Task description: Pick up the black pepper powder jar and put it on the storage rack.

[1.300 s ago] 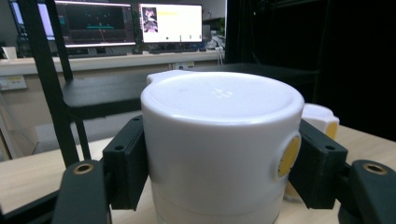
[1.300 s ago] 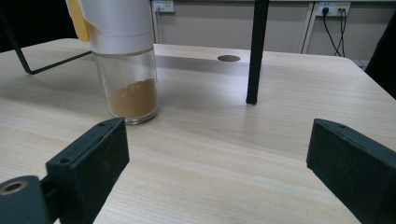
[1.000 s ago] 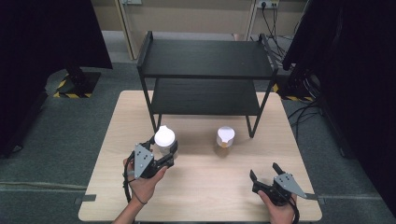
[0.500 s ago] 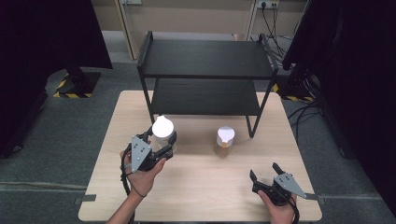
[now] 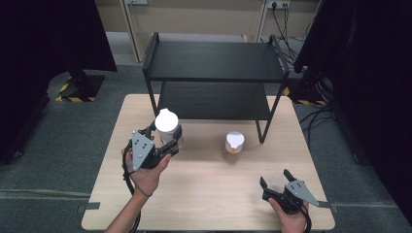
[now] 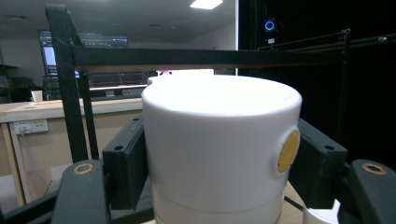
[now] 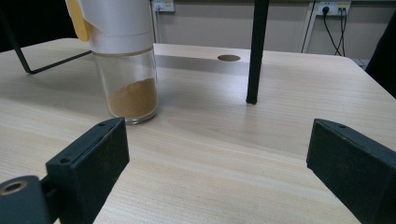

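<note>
My left gripper (image 5: 164,140) is shut on a white-capped jar (image 5: 166,123), held above the table's left half, just in front of the black shelf rack (image 5: 214,60). In the left gripper view the jar's white cap (image 6: 219,149) sits between both pads of the left gripper (image 6: 219,186), a yellow dot on its right side. A second white-capped jar (image 5: 234,142) stands on the table near the middle; the right gripper view shows brown powder in this jar (image 7: 126,70). My right gripper (image 5: 275,183) rests open at the front right, its jaws wide apart around bare wood (image 7: 219,158).
The two-level black rack stands at the table's (image 5: 204,199) far side; its front right leg (image 7: 256,51) meets the tabletop right of the standing jar. Dark curtains and cables surround the table.
My left gripper has carried its jar up and away from the person, toward the rack's front left corner. The right gripper and the standing jar have not moved.
</note>
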`<action>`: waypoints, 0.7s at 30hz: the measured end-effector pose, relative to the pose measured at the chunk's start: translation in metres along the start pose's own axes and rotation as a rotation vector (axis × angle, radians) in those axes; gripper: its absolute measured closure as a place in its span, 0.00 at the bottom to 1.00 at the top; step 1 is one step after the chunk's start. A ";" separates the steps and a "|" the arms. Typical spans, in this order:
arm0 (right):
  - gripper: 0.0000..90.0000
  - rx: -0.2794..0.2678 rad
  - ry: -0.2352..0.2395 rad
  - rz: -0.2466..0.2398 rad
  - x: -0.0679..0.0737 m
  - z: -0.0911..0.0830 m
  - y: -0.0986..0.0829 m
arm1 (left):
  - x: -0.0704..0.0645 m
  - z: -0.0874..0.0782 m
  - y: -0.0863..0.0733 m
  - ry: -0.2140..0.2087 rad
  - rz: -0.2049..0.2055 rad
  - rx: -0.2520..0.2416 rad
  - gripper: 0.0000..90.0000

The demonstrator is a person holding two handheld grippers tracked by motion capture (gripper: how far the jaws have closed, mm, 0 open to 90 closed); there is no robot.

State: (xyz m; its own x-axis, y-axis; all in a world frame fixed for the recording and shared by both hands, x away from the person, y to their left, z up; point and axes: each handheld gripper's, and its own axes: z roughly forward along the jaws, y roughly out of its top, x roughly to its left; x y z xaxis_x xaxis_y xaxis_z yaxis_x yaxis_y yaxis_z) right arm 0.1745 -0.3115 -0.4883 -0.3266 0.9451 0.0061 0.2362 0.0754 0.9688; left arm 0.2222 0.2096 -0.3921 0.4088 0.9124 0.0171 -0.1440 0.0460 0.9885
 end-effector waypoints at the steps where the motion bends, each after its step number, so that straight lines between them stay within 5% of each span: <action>1: 0.07 0.000 0.000 0.001 0.000 0.000 0.000 | 0.000 0.001 0.001 0.004 -0.002 -0.004 0.34; 21: 0.07 0.002 -0.001 -0.001 0.000 0.000 0.000 | 0.002 0.022 0.027 0.042 0.007 -0.048 0.35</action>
State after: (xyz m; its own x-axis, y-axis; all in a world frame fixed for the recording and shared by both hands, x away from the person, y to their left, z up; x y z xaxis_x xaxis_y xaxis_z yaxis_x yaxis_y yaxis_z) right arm 0.1747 -0.3113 -0.4880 -0.3261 0.9453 0.0053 0.2376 0.0766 0.9683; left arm 0.2387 0.2041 -0.3622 0.3701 0.9288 0.0168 -0.1902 0.0580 0.9800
